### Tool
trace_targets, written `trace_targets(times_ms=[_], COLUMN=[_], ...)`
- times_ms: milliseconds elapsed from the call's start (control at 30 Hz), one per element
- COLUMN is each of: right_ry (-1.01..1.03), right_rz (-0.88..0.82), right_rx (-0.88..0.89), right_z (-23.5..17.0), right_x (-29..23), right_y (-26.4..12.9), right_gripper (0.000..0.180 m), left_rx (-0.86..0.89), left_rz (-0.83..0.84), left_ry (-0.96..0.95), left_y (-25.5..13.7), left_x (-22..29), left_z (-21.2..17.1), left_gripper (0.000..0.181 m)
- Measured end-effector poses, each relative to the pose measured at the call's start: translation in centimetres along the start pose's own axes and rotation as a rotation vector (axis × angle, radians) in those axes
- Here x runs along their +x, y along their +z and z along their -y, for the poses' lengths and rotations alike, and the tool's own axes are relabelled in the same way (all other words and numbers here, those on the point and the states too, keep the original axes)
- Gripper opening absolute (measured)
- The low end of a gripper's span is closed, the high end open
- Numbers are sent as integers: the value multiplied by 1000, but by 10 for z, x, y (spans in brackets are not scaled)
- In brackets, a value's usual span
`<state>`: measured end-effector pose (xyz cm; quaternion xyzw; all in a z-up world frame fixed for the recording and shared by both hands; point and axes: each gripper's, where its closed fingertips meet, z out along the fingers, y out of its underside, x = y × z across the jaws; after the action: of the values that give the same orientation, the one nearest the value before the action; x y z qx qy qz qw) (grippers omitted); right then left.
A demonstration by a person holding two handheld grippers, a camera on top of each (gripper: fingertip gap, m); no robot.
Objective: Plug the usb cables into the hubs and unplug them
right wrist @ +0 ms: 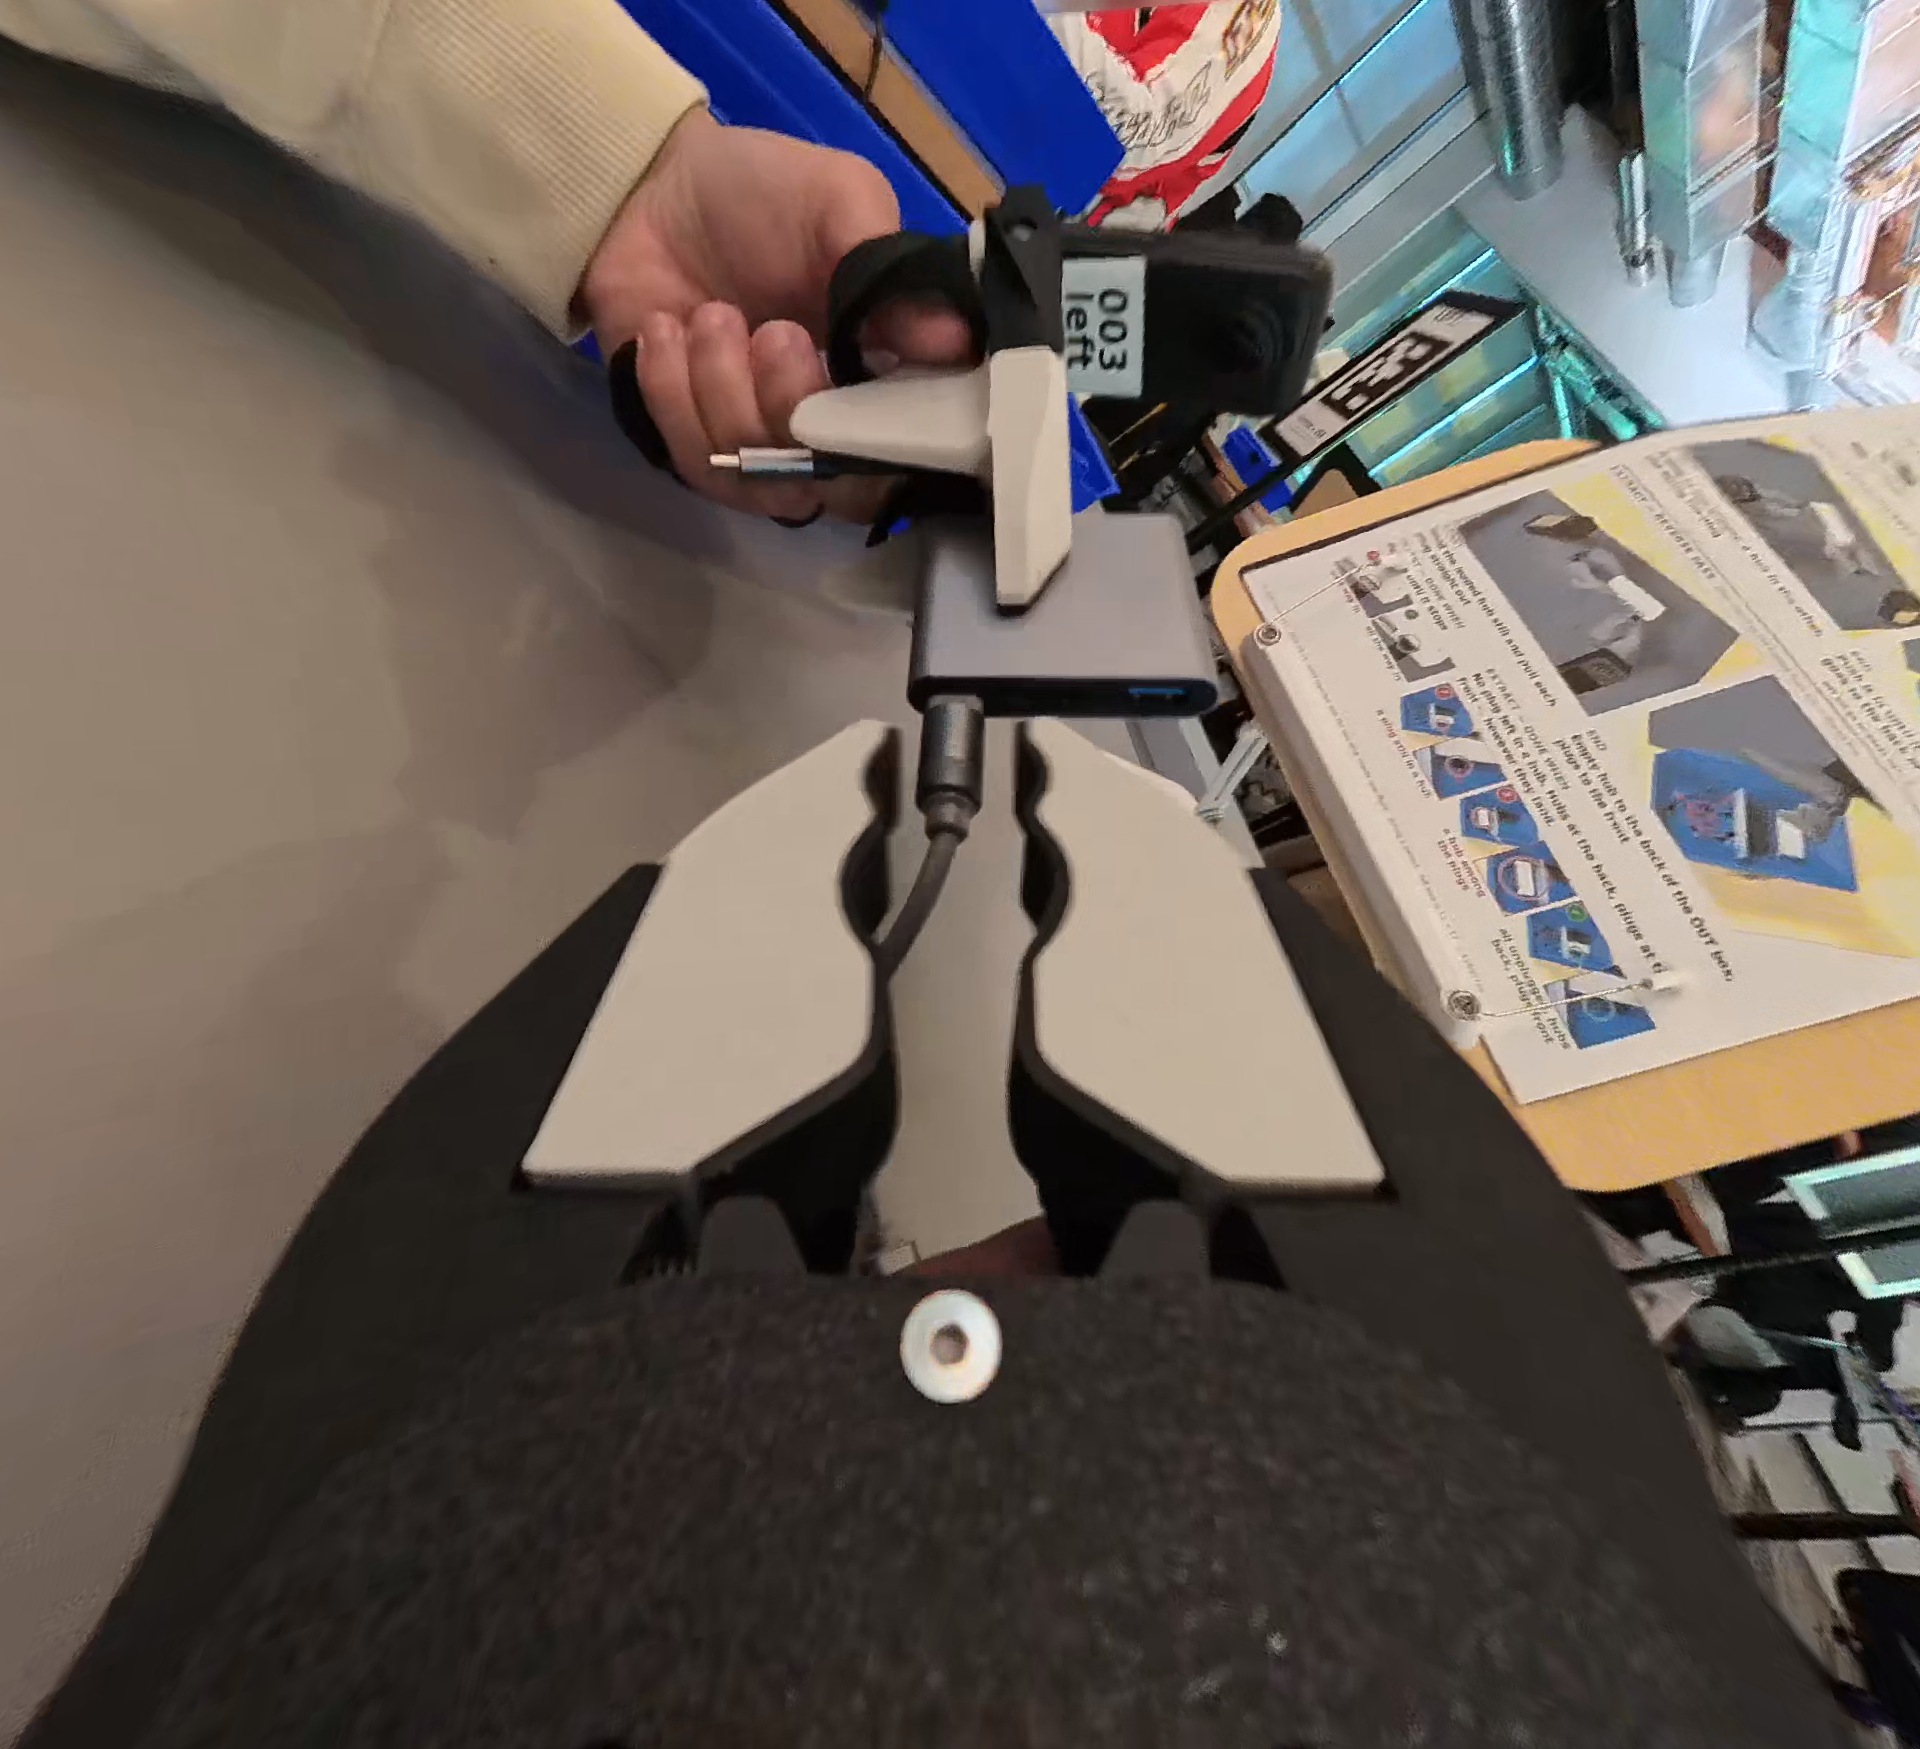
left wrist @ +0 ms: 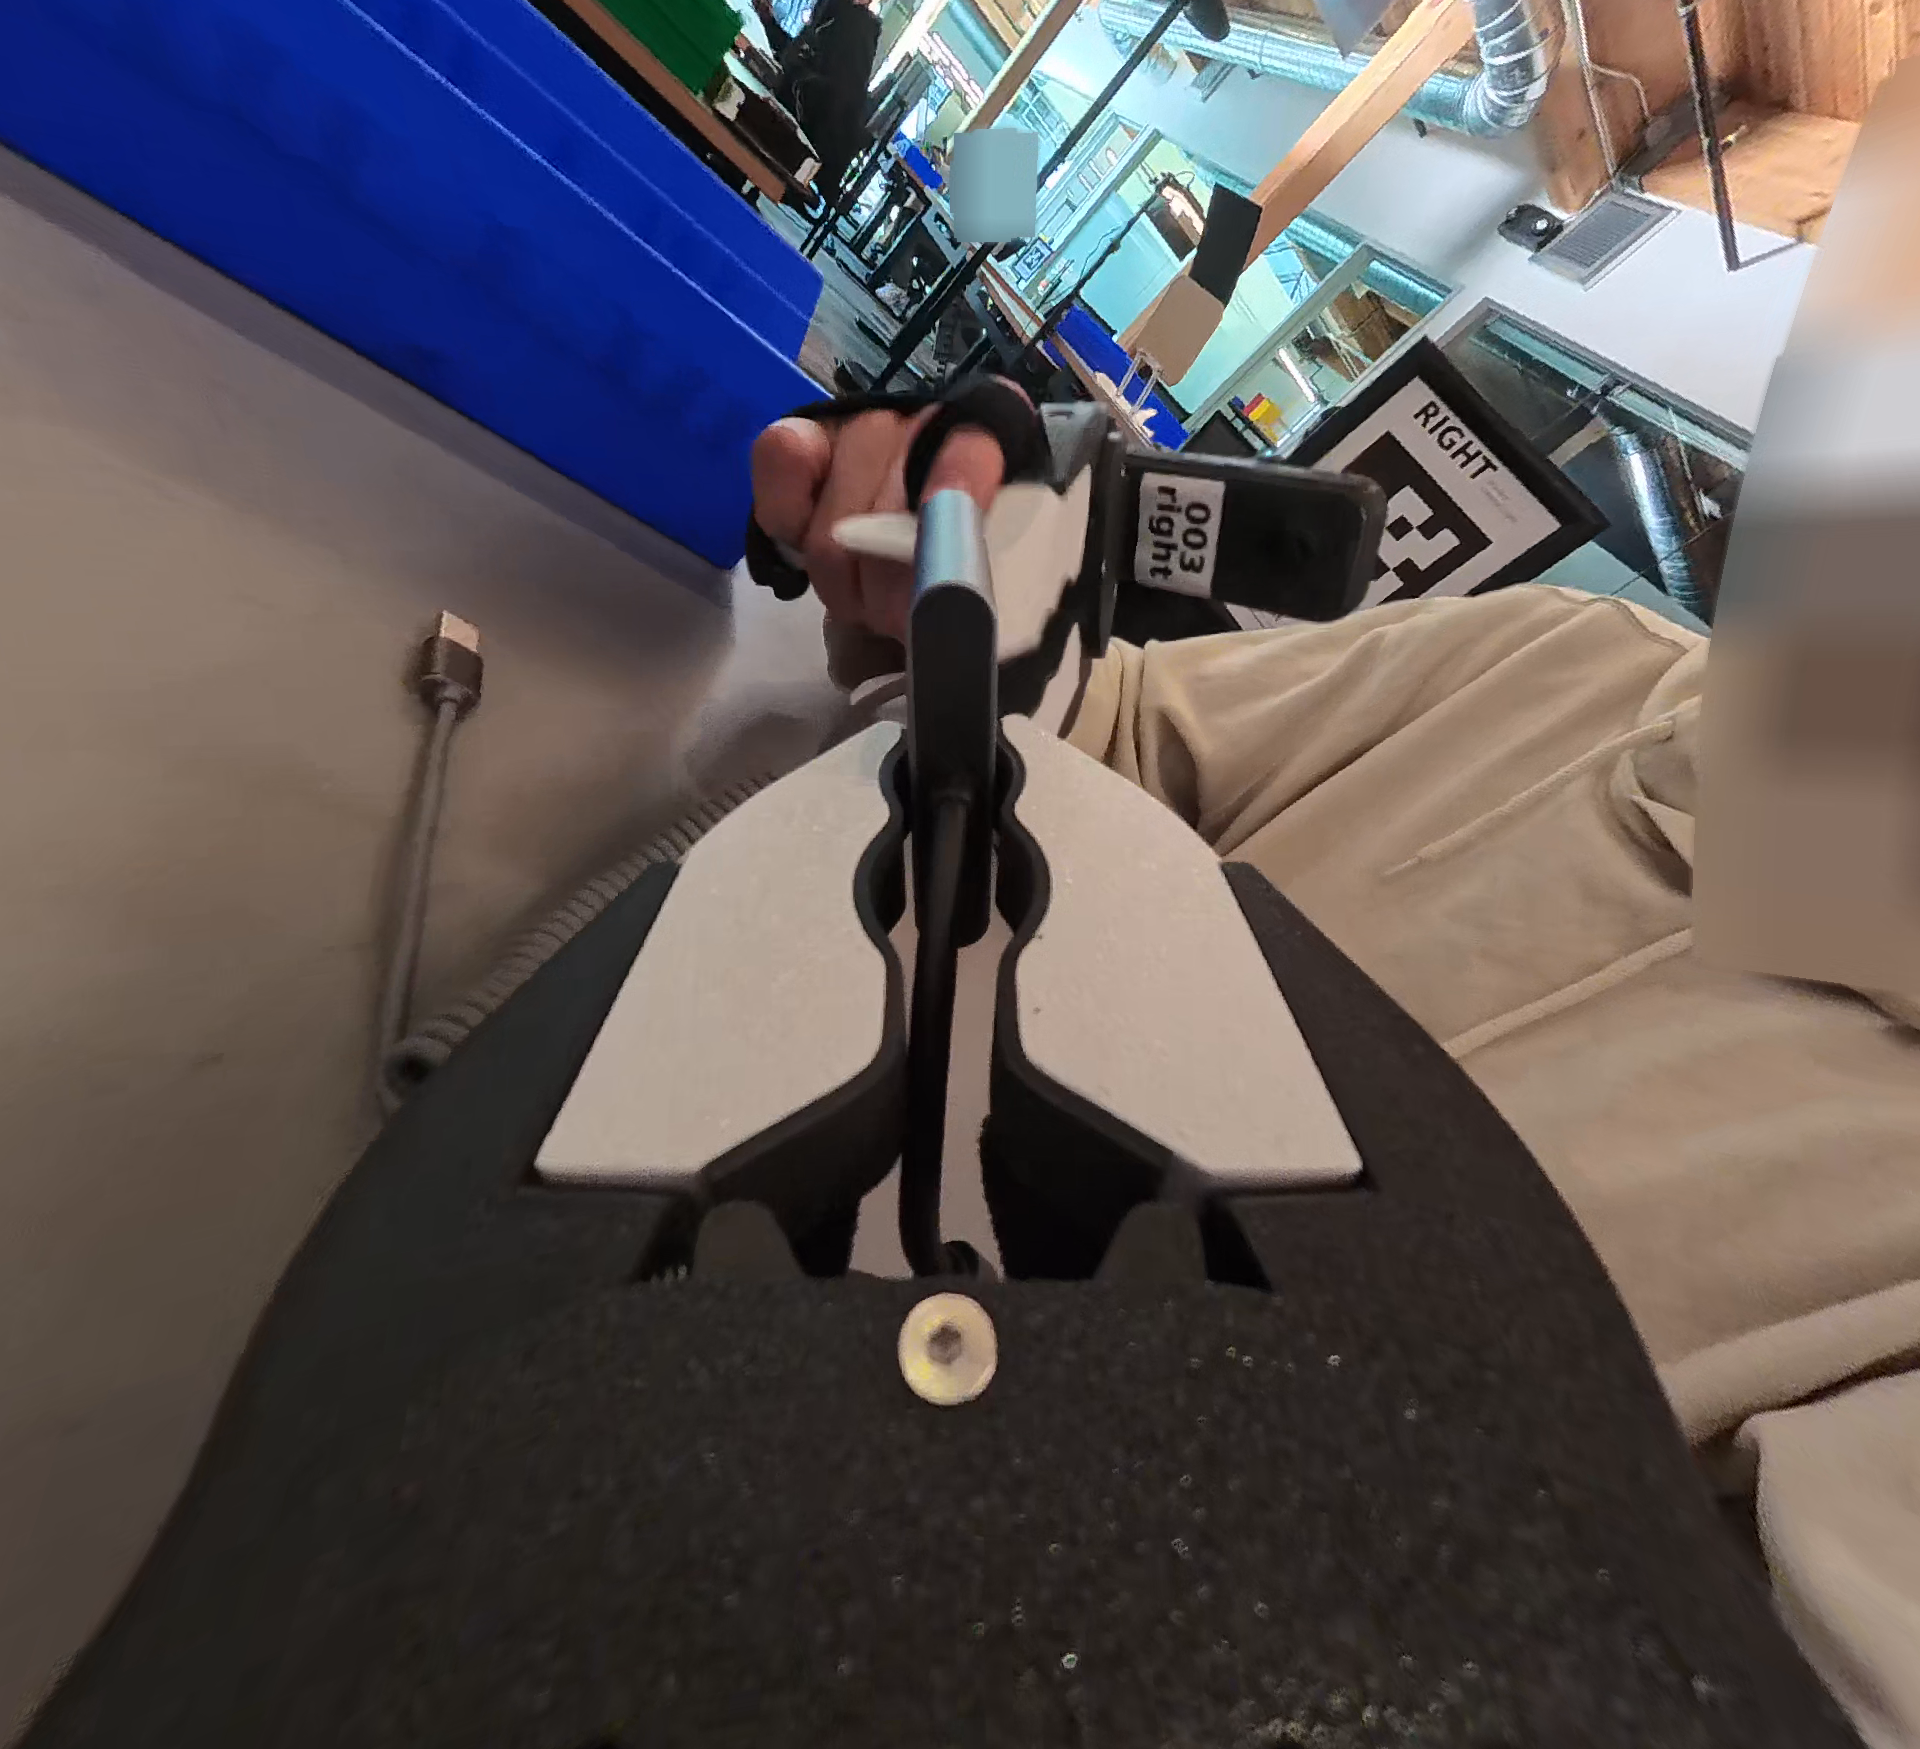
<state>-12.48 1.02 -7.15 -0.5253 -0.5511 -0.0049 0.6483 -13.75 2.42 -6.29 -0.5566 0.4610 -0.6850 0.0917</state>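
While left gripper (left wrist: 951, 826) fingers clamp grey hub (right wrist: 1060, 629), right gripper (right wrist: 951, 795) fingers slightly parted around its plug (right wrist: 948, 743).

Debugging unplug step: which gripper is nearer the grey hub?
Left. The left gripper is clamped on the grey hub; the right gripper sits just short, open around the plug in its port.

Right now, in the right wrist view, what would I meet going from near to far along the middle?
Right fingers → cable → plug → hub → left fingers, clamped on the hub.
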Motion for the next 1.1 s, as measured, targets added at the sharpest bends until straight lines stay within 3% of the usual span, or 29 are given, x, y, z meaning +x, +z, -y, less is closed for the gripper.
trace_targets(times_ms=[33,633,867,1067,1100], right_ry=[-12,-53,-88,-125,-118], right_rz=[-14,-62,-52,-27,-45], right_rx=[9,-51,-47,-51,-50], right_z=[2,-7,-5,-4,-9], right_x=[0,4,-2,-6,-2], right_y=[0,4,-5,-15,-23], right_gripper=[11,12,12,12,12], left_rx=[11,-42,-194,-235,-172], left_rz=[-8,21,41,28,44], left_ry=[-9,11,35,32,26], left_y=[-1,0,6,8,-6], left_x=[-1,0,5,9,7], left_z=[1,3,-9,-12,0], left_gripper=[12,12,12,12,12])
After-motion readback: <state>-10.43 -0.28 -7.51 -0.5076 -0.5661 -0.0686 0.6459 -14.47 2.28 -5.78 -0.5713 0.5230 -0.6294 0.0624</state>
